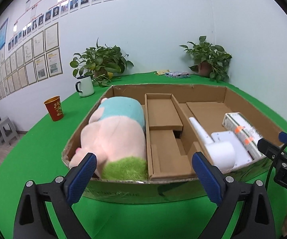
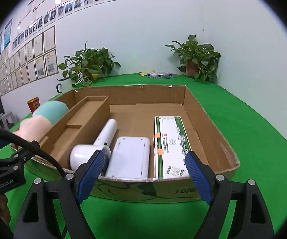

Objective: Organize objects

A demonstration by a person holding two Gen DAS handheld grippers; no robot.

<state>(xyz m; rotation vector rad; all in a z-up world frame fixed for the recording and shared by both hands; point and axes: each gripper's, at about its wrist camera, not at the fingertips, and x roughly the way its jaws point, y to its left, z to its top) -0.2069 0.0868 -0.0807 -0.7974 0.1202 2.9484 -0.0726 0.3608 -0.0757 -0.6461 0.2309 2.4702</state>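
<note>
An open cardboard box [image 1: 209, 92] [image 2: 211, 123] with a cardboard insert [image 1: 163, 139] lies on the green table. A pink, teal and green plush toy [image 1: 117, 135] [image 2: 42, 119] fills its left compartment. In the right compartment lie a white hair dryer [image 1: 219, 151] [image 2: 97, 145], a flat white device [image 2: 131, 157] and a green-and-white carton [image 2: 171, 145] [image 1: 243, 131]. My left gripper [image 1: 144, 165] stands open in front of the box's near wall, with nothing between its fingers. My right gripper [image 2: 145, 165] is open too, before the near wall by the white device, and holds nothing.
A white mug [image 1: 85, 85], a red-and-gold cup [image 1: 54, 108], two potted plants [image 1: 101, 61] [image 1: 207, 59] and a small blue packet [image 1: 177, 74] stand on the green cloth beyond the box. Grey stools [image 1: 2, 129] are on the floor at the left.
</note>
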